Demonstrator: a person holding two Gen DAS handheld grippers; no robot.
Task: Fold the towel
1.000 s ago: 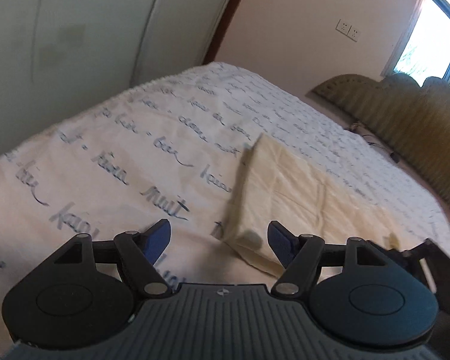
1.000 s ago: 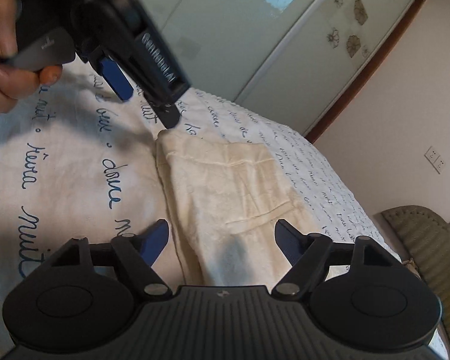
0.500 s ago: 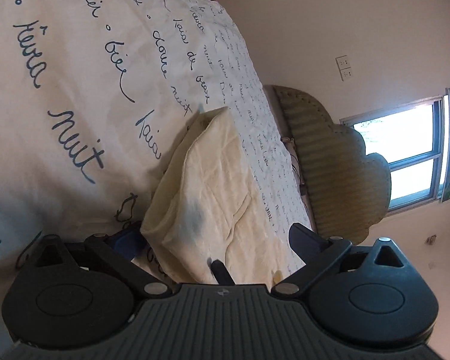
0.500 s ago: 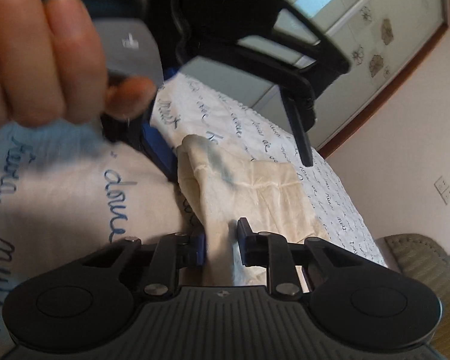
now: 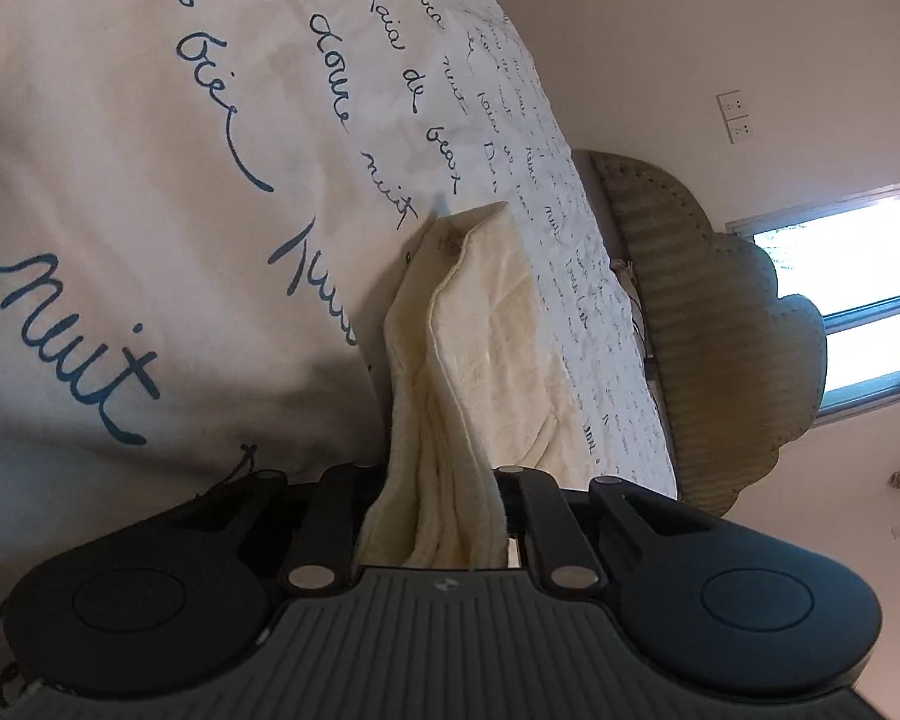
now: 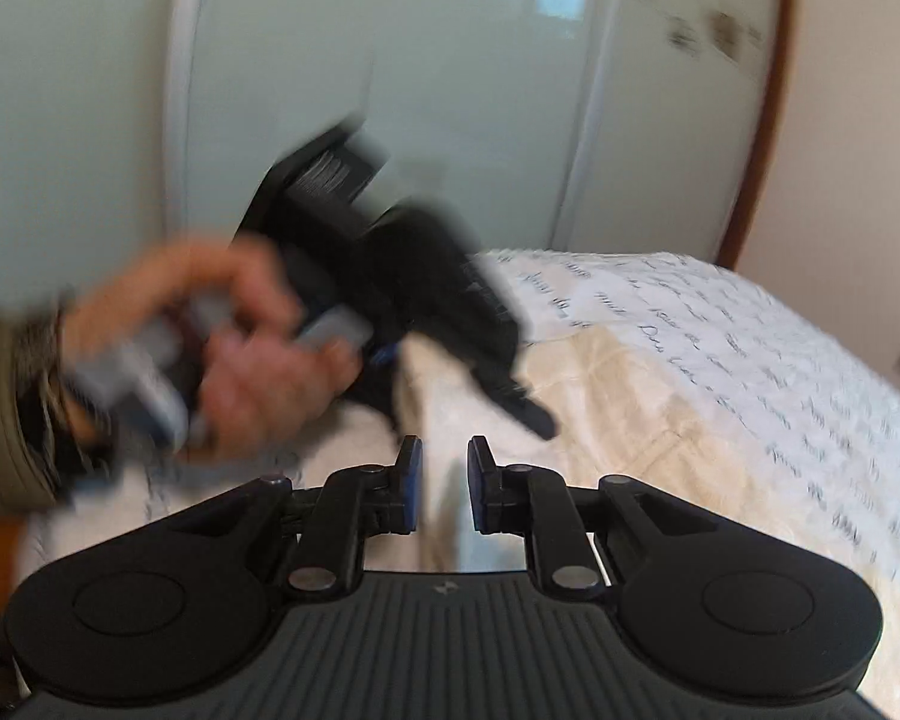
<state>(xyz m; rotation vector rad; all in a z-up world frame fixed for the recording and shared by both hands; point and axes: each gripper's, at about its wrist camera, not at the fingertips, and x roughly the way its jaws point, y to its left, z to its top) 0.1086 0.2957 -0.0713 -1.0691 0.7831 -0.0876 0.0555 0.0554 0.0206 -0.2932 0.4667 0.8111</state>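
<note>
Both grippers' jaws were wide a second ago; now closing. Left gripper point(image 5: 432, 516) pinches cream terry towel point(image 5: 480, 324) edge on script-printed bedspread point(image 5: 150, 180). Right gripper point(image 6: 444, 492) narrow on a fold (blurred). Lift for fold can start.

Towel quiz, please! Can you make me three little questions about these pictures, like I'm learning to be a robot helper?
1. True or false: the towel lies on a bare wooden floor.
2. What colour is the writing on the bed cover? A red, B blue, C green.
3. Fill in: bunched between the fingers of the left gripper is the ____.
Key: 1 false, it lies on the bed cover. 2 B. 3 towel; the jaws are closing on it.
</note>
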